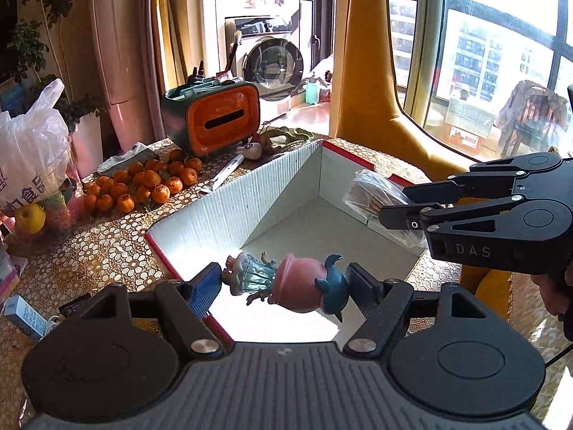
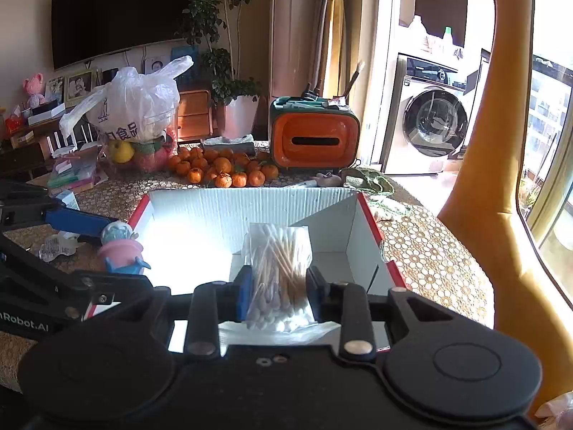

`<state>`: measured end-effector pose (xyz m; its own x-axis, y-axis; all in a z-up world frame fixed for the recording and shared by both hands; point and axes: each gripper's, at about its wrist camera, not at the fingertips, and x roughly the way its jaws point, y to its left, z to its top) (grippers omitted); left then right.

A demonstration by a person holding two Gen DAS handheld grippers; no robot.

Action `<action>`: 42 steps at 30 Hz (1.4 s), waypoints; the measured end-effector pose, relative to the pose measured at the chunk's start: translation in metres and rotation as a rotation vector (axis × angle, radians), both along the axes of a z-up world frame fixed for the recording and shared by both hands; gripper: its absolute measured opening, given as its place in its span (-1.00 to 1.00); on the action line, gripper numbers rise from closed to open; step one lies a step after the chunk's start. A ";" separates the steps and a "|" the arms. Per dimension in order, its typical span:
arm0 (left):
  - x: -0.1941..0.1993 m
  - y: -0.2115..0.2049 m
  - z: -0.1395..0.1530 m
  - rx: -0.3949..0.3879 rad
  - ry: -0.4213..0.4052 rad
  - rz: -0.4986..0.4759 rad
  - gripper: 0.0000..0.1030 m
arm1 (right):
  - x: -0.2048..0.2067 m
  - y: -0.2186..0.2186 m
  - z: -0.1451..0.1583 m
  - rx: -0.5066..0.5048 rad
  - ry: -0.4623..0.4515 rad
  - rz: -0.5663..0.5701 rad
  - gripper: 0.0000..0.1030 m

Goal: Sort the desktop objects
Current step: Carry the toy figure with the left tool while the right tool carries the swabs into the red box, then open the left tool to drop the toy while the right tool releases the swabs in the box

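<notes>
Clamped end to end between the left gripper [image 1: 284,286] pads: a small figurine with pink bell-shaped body, teal fins and clear blue skirt [image 1: 286,283], held sideways above the near rim. Pinched in the right gripper [image 2: 275,286]: a clear plastic bag of wooden-stemmed cotton swabs [image 2: 277,268], upright. Directly beneath and ahead of both — a white corrugated cardboard box with red edging [image 1: 229,197], floor bare as far as visible. Nothing deposited yet, apparently; two drops imminent. Beyond the box, left for later perhaps: loose tangerines [image 2: 222,170], an orange-fronted organiser [image 2: 315,139].
</notes>
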<state>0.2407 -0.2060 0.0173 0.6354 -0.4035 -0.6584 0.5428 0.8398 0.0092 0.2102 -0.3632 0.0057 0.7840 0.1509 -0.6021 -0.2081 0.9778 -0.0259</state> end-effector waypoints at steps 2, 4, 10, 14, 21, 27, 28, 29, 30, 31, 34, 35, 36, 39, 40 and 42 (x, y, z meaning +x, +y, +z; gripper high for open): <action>0.007 -0.006 -0.004 0.023 0.006 -0.010 0.47 | 0.006 -0.002 -0.004 -0.011 0.019 0.001 -0.40; 0.015 -0.012 -0.008 0.043 0.017 -0.017 0.47 | 0.015 -0.004 -0.008 -0.015 0.038 0.002 -0.40; 0.041 -0.027 -0.020 0.098 0.058 -0.031 0.47 | 0.043 -0.007 -0.020 -0.019 0.112 0.006 -0.40; 0.056 -0.036 -0.031 0.139 0.088 -0.045 0.47 | 0.060 -0.007 -0.032 -0.029 0.154 0.002 -0.40; 0.077 -0.048 -0.054 0.183 0.164 -0.062 0.47 | 0.085 -0.005 -0.050 -0.069 0.231 -0.004 -0.40; 0.085 -0.056 -0.067 0.209 0.203 -0.082 0.47 | 0.099 -0.004 -0.062 -0.083 0.311 0.003 -0.40; 0.086 -0.057 -0.069 0.218 0.208 -0.083 0.47 | 0.100 -0.005 -0.063 -0.085 0.322 0.002 -0.40; 0.087 -0.059 -0.071 0.228 0.213 -0.083 0.47 | 0.102 -0.005 -0.064 -0.087 0.332 0.001 -0.40; 0.088 -0.060 -0.073 0.235 0.219 -0.082 0.47 | 0.103 -0.006 -0.065 -0.087 0.343 -0.001 -0.40; 0.089 -0.061 -0.075 0.242 0.225 -0.084 0.47 | 0.104 -0.006 -0.066 -0.086 0.353 -0.002 -0.40; 0.092 -0.064 -0.079 0.258 0.242 -0.086 0.47 | 0.106 -0.006 -0.068 -0.094 0.376 -0.001 -0.39; 0.093 -0.065 -0.080 0.259 0.250 -0.086 0.47 | 0.107 -0.006 -0.069 -0.103 0.382 -0.001 -0.39; 0.094 -0.066 -0.082 0.264 0.261 -0.086 0.47 | 0.107 -0.005 -0.070 -0.109 0.388 0.002 -0.39; 0.096 -0.071 -0.086 0.294 0.286 -0.094 0.47 | 0.109 -0.005 -0.074 -0.117 0.408 0.001 -0.39; 0.097 -0.072 -0.087 0.307 0.296 -0.094 0.47 | 0.110 -0.006 -0.076 -0.117 0.415 0.002 -0.39; 0.097 -0.074 -0.089 0.319 0.305 -0.098 0.47 | 0.110 -0.006 -0.079 -0.119 0.426 0.003 -0.39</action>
<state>0.3380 -0.2797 -0.0721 0.3616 -0.1988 -0.9109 0.6380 0.7652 0.0863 0.3206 -0.3689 -0.0731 0.4615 0.0630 -0.8849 -0.2279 0.9724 -0.0497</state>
